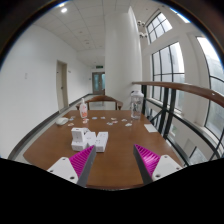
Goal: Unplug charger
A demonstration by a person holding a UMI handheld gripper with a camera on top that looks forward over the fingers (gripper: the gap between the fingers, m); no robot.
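Observation:
A cluster of white blocks that look like chargers and a power strip [87, 138] sits on the long brown table [115, 150], just beyond my left finger. I cannot tell the charger from the strip at this distance. My gripper [113, 162] is open and empty, its two magenta pads [84, 164] spread wide over bare tabletop, held above the table's near end. Nothing is between the fingers.
Small white items [112, 122] are scattered further along the table, and a white sheet [151, 128] lies near its right edge. Chairs stand at the far end. A dark railing [185, 92] and large windows run along the right; a white wall with doors runs along the left.

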